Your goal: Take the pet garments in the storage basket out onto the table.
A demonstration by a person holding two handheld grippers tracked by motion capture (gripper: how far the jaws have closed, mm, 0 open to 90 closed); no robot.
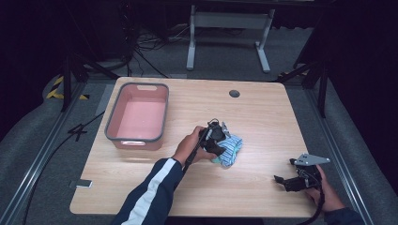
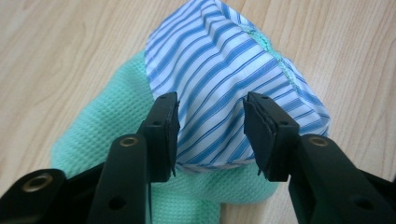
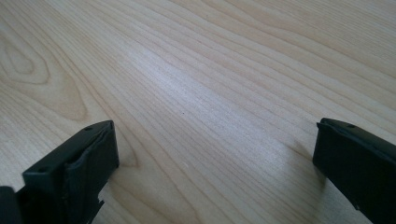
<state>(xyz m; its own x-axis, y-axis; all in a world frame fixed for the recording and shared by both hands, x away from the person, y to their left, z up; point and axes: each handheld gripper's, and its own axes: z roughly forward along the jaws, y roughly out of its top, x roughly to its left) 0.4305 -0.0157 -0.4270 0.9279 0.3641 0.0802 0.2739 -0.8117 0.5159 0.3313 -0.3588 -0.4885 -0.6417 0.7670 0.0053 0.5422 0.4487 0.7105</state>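
With the left claw (image 2: 211,127) partly open astride the blue-striped and mint-green bundled cloth (image 2: 233,79) lying mid-surface right of the pink plastic tub (image 1: 137,117), I'd close deep on the fold, while the right claw (image 3: 215,158) idles wide apart.

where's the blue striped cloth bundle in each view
High view: the blue-and-white striped cloth bundle lies at table centre, at the left gripper.
Left gripper view: it sits upper centre, between the open jaws, on mint green fabric.
Right gripper view: not in it.
Shared landmark: the light wooden table.
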